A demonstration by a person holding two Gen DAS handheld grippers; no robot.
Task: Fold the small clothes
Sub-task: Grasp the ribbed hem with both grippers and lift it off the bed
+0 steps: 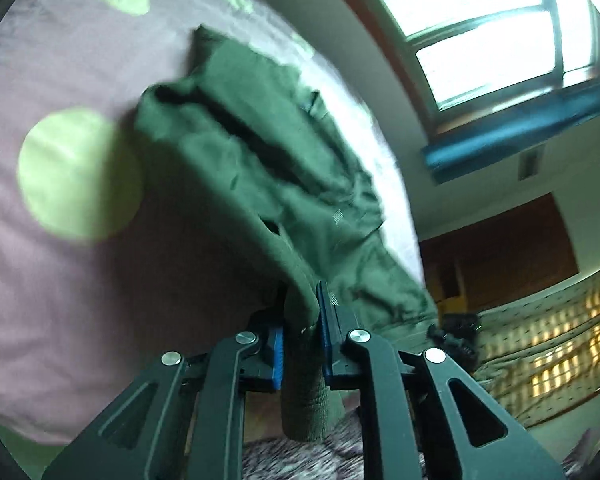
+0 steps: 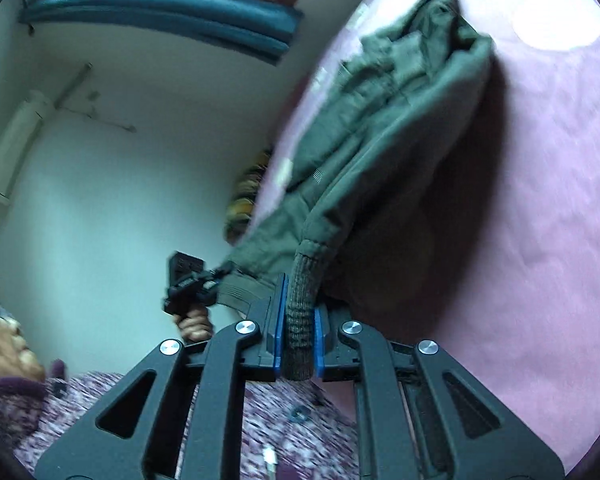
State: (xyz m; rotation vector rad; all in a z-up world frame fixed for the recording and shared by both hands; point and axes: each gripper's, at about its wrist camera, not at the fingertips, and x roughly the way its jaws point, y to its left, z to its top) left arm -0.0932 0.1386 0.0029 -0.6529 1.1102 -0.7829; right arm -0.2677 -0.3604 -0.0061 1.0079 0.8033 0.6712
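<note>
Gripping a ribbed cuff each, both grippers have the dark green jacket [image 1: 260, 168] lifted at its near end: the left gripper [image 1: 302, 344] has its jaws clamped on one knitted cuff [image 1: 306, 404], the right gripper [image 2: 298, 332] has its jaws clamped on the other cuff [image 2: 300, 320]. The jacket's far end trails crumpled onto the pink bedsheet [image 2: 540, 208] with pale green dots [image 1: 76, 172]. In the right wrist view the left gripper shows at the left, just beside the jacket's hem, in a hand [image 2: 194, 322].
</note>
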